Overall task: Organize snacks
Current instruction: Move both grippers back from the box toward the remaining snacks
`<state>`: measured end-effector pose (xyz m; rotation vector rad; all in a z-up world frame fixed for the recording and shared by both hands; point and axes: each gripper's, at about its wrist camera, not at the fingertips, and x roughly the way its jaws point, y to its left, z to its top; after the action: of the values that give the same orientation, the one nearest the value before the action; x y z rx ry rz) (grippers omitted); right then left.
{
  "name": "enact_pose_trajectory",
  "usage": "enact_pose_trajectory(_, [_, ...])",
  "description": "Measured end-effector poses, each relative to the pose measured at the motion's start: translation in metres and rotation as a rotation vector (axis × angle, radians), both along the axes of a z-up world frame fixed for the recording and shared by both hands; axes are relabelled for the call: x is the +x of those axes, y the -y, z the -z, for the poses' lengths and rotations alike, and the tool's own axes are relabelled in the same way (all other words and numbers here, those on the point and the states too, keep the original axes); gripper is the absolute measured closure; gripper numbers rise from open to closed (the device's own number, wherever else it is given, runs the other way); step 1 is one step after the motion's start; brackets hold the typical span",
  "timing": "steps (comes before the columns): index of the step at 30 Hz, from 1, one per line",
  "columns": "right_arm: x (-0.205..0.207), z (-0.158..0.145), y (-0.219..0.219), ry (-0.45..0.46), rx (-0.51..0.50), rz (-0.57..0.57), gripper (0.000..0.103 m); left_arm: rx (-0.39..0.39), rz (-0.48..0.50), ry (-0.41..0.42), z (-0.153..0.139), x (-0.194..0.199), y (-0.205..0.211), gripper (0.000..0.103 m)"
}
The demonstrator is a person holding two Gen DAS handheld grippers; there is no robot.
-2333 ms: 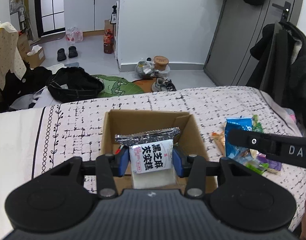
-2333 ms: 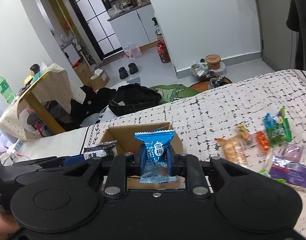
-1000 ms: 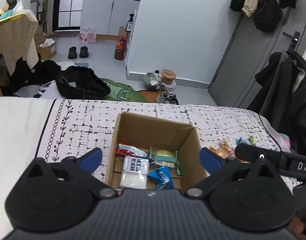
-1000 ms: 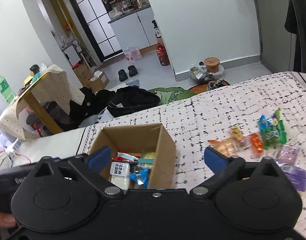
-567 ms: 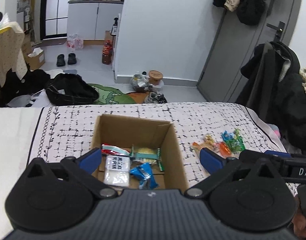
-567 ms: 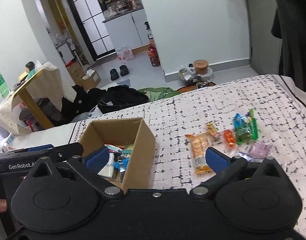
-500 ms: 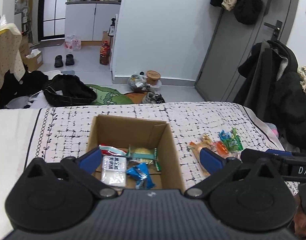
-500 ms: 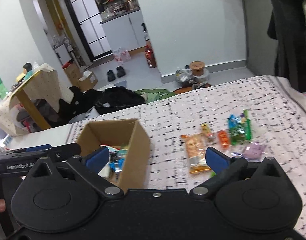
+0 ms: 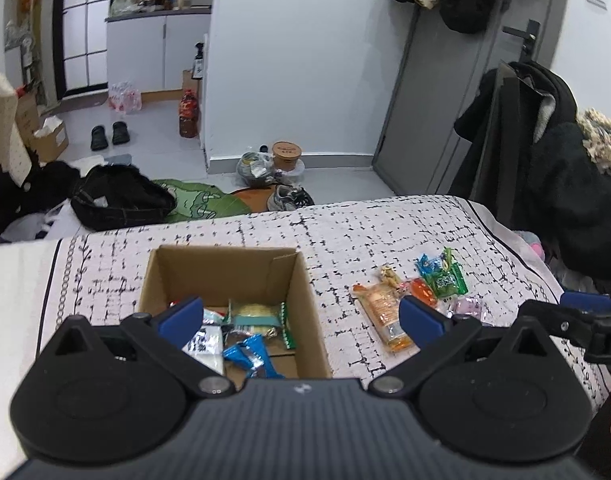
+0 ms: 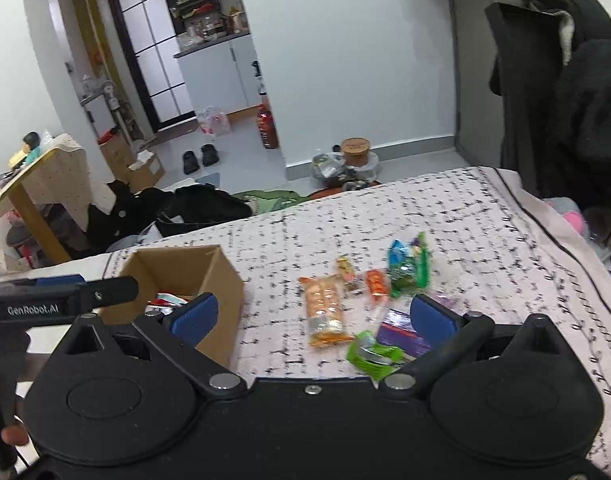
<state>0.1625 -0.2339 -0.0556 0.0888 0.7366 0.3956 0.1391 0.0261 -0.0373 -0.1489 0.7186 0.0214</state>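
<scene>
An open cardboard box (image 9: pixel 225 268) stands on the patterned bedspread and holds several snack packs, among them a blue one (image 9: pixel 249 356) and a green-edged one (image 9: pixel 257 314). My left gripper (image 9: pixel 301 316) is open and empty, above the box's right side. Loose snacks lie to the right: an orange cracker pack (image 9: pixel 385 316), a green pack (image 9: pixel 445 278). In the right wrist view the box (image 10: pixel 185 276) is at the left and the orange pack (image 10: pixel 325 308), green pack (image 10: pixel 409 268) and purple pack (image 10: pixel 401 334) lie ahead. My right gripper (image 10: pixel 313 316) is open and empty above them.
The bedspread (image 9: pixel 385 224) ends at the far edge, with floor clutter beyond: a black bag (image 9: pixel 121 196), shoes (image 9: pixel 289 198). Dark coats (image 9: pixel 545 168) hang at the right. A small green wrapper (image 10: pixel 369 354) lies near my right gripper.
Both grippers let their snacks go into the box and opened. Both have since swung to the right, toward the loose snacks; the box has slid left in both views.
</scene>
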Motion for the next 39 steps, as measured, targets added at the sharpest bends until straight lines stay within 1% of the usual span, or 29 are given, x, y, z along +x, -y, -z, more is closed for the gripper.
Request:
enact_pose_trajectory(5, [-0.001,0.002,0.017,-0.009,-0.002,0.034,0.000,0.036,0.083,-0.015,0.000,0.011,0.020,0.000])
enact_pose_trajectory(7, [0.000,0.002,0.025,-0.011,-0.002,0.051,0.000,0.028,0.098,-0.021,0.000,0.016,0.026,0.000])
enact_pose_trajectory(10, [0.002,0.004,0.035,-0.017,-0.005,0.082,0.000,0.040,0.118,-0.017,-0.001,0.024,0.036,0.000])
enact_pose_trajectory(14, [0.004,0.008,0.050,-0.032,-0.002,0.112,0.000,0.020,0.152,-0.042,0.003,0.033,0.050,0.000])
enact_pose_trajectory(17, [0.007,0.012,0.059,-0.047,-0.002,0.133,0.000,0.017,0.179,-0.067,0.009,0.038,0.061,0.000])
enact_pose_trajectory(21, [0.010,0.019,0.071,-0.073,0.000,0.148,0.000,0.031,0.201,-0.075,0.020,0.041,0.075,0.000])
enact_pose_trajectory(23, [0.011,0.023,0.075,-0.088,-0.012,0.163,0.000,0.033,0.232,-0.092,0.026,0.042,0.083,0.000])
enact_pose_trajectory(27, [0.015,0.033,0.084,-0.124,0.002,0.173,0.000,0.022,0.260,-0.130,0.036,0.046,0.094,0.000])
enact_pose_trajectory(29, [0.017,0.038,0.089,-0.141,0.017,0.180,0.003,0.024,0.269,-0.140,0.040,0.048,0.099,0.000])
enact_pose_trajectory(31, [0.019,0.043,0.092,-0.154,0.025,0.177,0.008,0.024,0.277,-0.146,0.044,0.052,0.104,0.000])
enact_pose_trajectory(35, [0.023,0.050,0.095,-0.167,0.031,0.161,0.013,0.014,0.297,-0.154,0.051,0.060,0.112,0.001])
enact_pose_trajectory(38, [0.029,0.053,0.097,-0.173,0.041,0.136,0.018,-0.002,0.284,-0.174,0.058,0.069,0.115,0.002])
enact_pose_trajectory(39, [0.032,0.055,0.097,-0.176,0.045,0.130,0.022,-0.008,0.285,-0.177,0.061,0.072,0.116,0.002])
